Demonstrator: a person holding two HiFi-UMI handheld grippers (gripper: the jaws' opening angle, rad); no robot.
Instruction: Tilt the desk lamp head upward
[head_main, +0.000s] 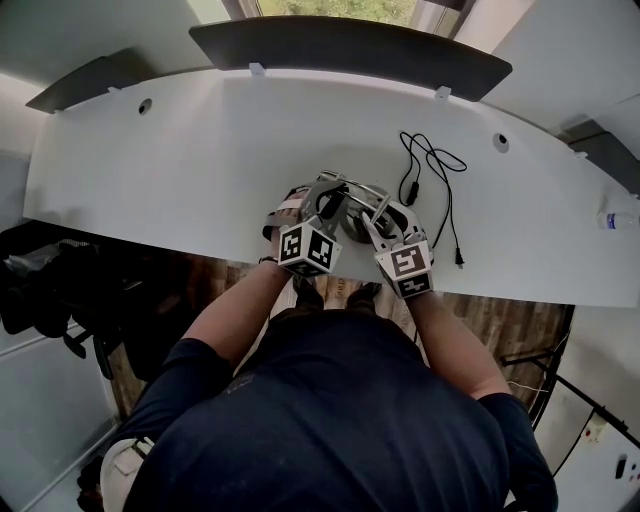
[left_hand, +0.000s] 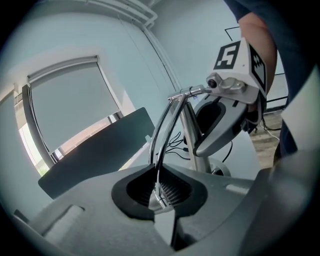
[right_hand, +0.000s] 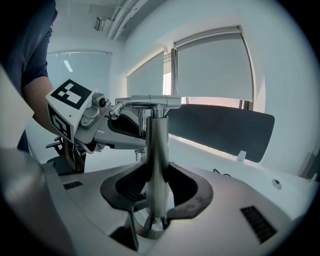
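A chrome desk lamp (head_main: 352, 203) stands near the front edge of the white desk (head_main: 200, 150), between my two grippers. My left gripper (left_hand: 159, 192) is shut on the lamp's thin curved chrome arm (left_hand: 162, 127), which rises to a joint at the top. My right gripper (right_hand: 157, 200) is shut on the thick upright post (right_hand: 157, 155), low down near its round base. A short chrome crossbar (right_hand: 150, 101) caps the post. In the head view the left gripper (head_main: 325, 197) and right gripper (head_main: 377, 215) hide most of the lamp, and I cannot make out its head.
A black cable (head_main: 440, 165) loops on the desk right behind the lamp. A dark partition panel (head_main: 350, 45) runs along the desk's far edge. A small bottle (head_main: 620, 220) lies at the far right. The person's torso is against the front edge.
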